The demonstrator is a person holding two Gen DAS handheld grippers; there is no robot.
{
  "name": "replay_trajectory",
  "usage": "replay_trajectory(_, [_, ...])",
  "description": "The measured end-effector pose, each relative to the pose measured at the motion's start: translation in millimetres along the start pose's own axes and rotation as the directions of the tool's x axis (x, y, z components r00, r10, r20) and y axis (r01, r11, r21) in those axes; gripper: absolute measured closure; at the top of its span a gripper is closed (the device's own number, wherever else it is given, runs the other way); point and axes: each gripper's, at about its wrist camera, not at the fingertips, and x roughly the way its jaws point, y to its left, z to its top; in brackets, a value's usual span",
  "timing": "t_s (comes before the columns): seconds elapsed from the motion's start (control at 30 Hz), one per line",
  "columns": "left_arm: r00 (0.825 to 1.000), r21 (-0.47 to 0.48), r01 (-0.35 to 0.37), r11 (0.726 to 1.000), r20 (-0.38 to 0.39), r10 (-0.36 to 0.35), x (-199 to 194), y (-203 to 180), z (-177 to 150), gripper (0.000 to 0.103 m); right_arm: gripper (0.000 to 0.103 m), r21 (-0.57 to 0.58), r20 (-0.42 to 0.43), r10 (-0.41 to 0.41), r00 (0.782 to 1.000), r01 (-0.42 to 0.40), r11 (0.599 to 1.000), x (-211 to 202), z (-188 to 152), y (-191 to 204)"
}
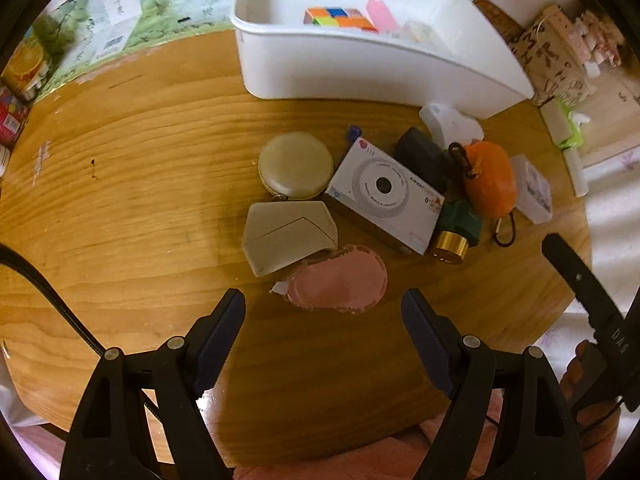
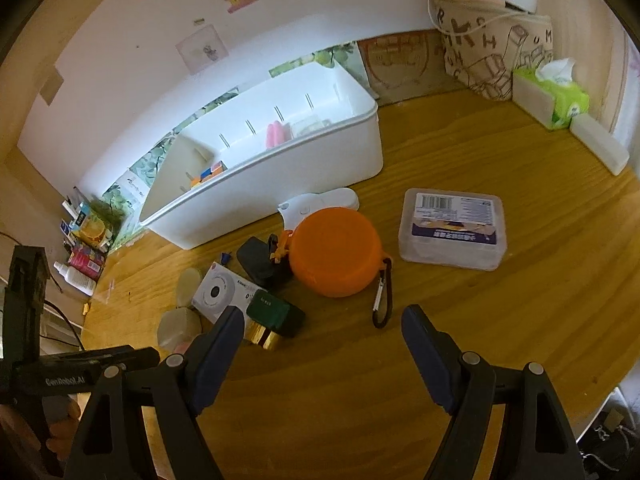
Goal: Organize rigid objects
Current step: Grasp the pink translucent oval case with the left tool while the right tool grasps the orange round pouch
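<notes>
A cluster of small items lies on the wooden table in front of a white bin. In the left wrist view I see a pink oval case, a beige envelope-shaped case, a round beige case, a white toy camera, a green bottle with a gold cap and an orange round pouch. My left gripper hangs open just short of the pink case, nothing between its fingers. My right gripper is open too, near the orange pouch and green bottle.
The bin holds a colourful cube and a pink item. A clear plastic box lies right of the pouch. A black case and a white device sit by the bin. A tissue pack and patterned bag stand far right.
</notes>
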Motion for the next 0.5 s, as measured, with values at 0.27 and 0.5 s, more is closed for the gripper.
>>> replay_trajectory(0.27, [0.99,0.025,-0.018,1.0,-0.139,0.021,30,-11,13,0.02,0.022,0.026,-0.058,0.019,0.998,-0.018,1.0,32,19,-2])
replay_trajectory(0.5, [0.974,0.038,-0.029,0.999,-0.223,0.036,47,-14,25,0.02,0.021,0.053,-0.093,0.013,0.996,-0.008,0.999,53,31,-10])
